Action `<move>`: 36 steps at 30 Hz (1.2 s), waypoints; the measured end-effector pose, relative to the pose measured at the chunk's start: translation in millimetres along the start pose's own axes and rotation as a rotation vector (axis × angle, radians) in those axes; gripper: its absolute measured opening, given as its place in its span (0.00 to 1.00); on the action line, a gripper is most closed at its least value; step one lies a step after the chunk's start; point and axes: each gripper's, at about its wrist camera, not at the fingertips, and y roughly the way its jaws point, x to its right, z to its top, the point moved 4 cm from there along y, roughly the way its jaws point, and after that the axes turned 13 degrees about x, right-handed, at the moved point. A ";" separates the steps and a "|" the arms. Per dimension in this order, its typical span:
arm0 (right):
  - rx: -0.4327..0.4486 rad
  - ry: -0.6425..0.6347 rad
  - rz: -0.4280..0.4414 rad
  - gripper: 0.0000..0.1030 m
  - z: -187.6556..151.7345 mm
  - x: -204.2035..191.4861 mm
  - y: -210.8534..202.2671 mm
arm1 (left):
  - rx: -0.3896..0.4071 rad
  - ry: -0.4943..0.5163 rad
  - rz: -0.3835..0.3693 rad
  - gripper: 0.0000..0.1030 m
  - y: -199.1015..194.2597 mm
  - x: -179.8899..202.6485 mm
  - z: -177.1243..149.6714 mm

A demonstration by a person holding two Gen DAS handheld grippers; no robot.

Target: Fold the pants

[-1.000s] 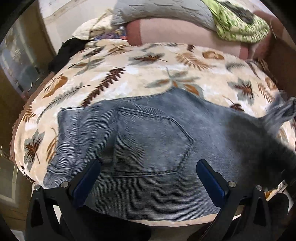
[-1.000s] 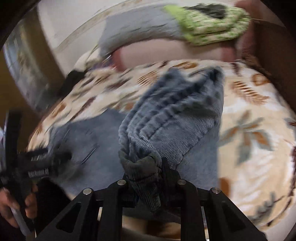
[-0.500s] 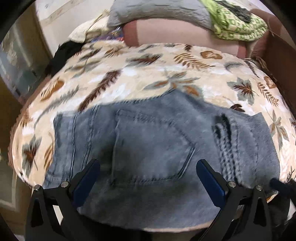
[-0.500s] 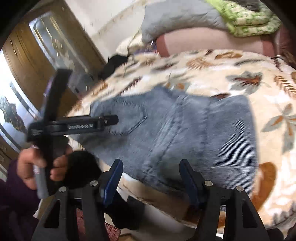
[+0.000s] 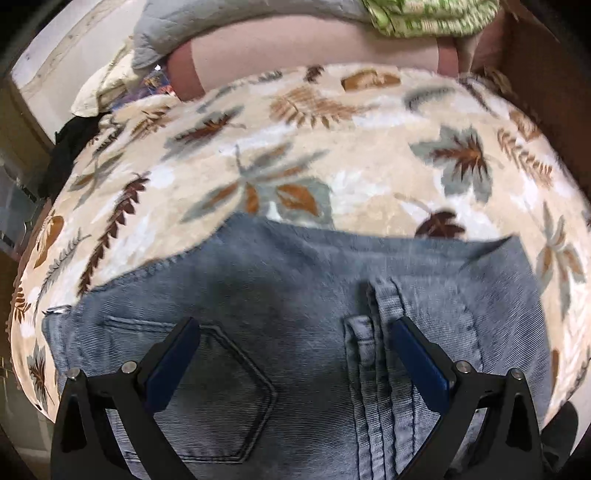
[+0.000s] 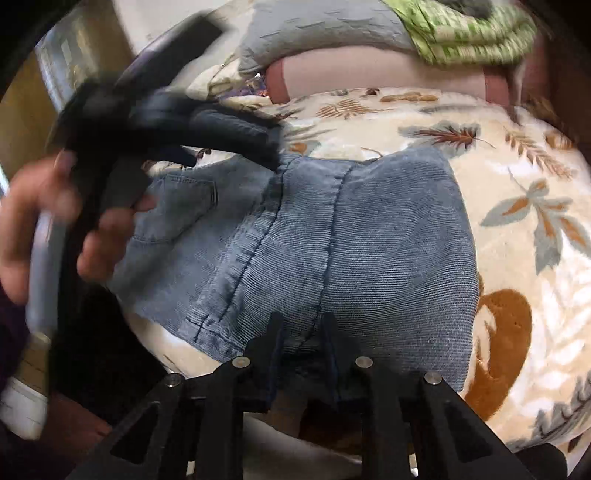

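Observation:
Blue denim pants [image 5: 295, 277] lie folded on the leaf-print blanket [image 5: 332, 166], back pocket [image 5: 221, 387] up. In the left wrist view my left gripper [image 5: 293, 325] hovers open just above them, its blue pads astride the pocket's corner and the folded leg's seam. In the right wrist view the pants [image 6: 388, 240] reach the bed's near edge. There my right gripper [image 6: 302, 321] is closing, jaws narrow, with a fold of the denim's edge pinched between them. The left gripper [image 6: 166, 122], blurred, shows in a person's hand [image 6: 44, 206] at the left.
A pink bolster [image 5: 314, 51], a grey quilt [image 5: 221, 22] and a green cloth [image 5: 424, 14] are piled at the bed's far end. A black garment [image 5: 70, 144] lies at the left edge. Brown wood [image 5: 546, 92] borders the right.
The right gripper let the lifted leg down folded over the pants, opened, sank to the near edge and narrowed on the denim. The left gripper slid right and lower over the pants.

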 end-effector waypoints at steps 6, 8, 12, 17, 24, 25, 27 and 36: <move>0.022 0.026 0.053 0.23 -11.5 10.0 -8.4 | -0.008 -0.009 -0.009 1.00 6.7 2.5 -13.0; 0.034 0.041 0.055 0.23 -12.8 12.5 -8.5 | -0.003 0.006 -0.018 1.00 5.8 4.3 -11.8; 0.068 0.086 0.084 0.23 -15.2 13.2 -13.1 | -0.084 -0.068 -0.177 0.95 10.1 8.7 -18.8; 0.085 0.111 0.102 0.23 -14.2 16.3 -15.5 | -0.029 -0.110 -0.155 0.92 -11.4 -8.2 -18.9; 0.094 0.115 0.110 0.23 -14.9 16.8 -15.1 | -0.104 -0.129 -0.109 0.92 1.5 -7.2 -28.5; 0.096 0.109 0.108 0.23 -15.3 16.0 -15.2 | -0.105 -0.125 -0.106 0.92 3.9 -4.1 -28.3; 0.097 0.108 0.110 0.23 -15.7 16.1 -15.3 | -0.099 -0.110 -0.129 0.92 5.7 4.0 -26.1; 0.102 0.129 0.133 0.23 -16.1 20.0 -14.3 | -0.101 -0.139 -0.238 0.68 11.1 17.7 -15.4</move>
